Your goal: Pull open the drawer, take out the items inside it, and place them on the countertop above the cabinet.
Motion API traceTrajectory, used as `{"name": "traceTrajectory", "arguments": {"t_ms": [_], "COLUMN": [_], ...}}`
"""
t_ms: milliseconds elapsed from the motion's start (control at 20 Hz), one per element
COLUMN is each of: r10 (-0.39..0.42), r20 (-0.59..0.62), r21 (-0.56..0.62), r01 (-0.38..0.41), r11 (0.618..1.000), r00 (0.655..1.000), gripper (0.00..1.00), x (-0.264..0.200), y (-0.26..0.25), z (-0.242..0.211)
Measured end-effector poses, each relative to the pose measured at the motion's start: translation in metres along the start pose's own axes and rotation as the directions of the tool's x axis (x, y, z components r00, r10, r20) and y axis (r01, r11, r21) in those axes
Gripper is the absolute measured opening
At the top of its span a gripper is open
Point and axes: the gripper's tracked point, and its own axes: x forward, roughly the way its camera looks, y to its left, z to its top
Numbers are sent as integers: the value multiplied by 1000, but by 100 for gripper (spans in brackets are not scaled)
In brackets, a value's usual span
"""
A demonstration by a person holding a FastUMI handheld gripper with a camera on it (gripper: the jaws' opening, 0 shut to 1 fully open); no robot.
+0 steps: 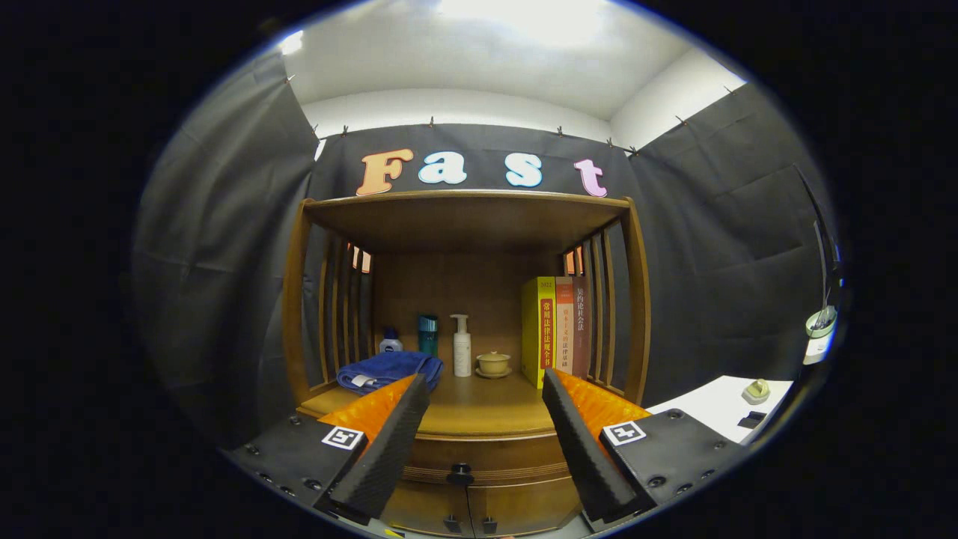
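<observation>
A wooden cabinet stands ahead with a hutch over its countertop (479, 410). Below the countertop's front edge runs the drawer front (486, 453), shut, with a dark knob (459, 474) at its middle. My gripper (485, 383) is open, its fingers spread wide with nothing between them, held in front of the countertop edge and a little above the knob. The drawer's contents are hidden.
On the countertop lie a folded blue towel (389, 369), a small blue-capped bottle (390, 342), a teal cup (427, 333), a white pump bottle (462, 346), a lidded tea cup (493, 364) and several upright books (555, 329). Two lower doors with knobs (469, 524) sit under the drawer. A white table (722, 404) stands at the right.
</observation>
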Motion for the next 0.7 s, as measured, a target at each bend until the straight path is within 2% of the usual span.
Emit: {"name": "traceTrajectory", "arguments": {"t_ms": [700], "r10": [26], "r20": [-23], "r21": [4], "r01": [-25], "r11": [1000], "r00": [999], "gripper": [100], "x": [3], "y": [14], "z": [-19]}}
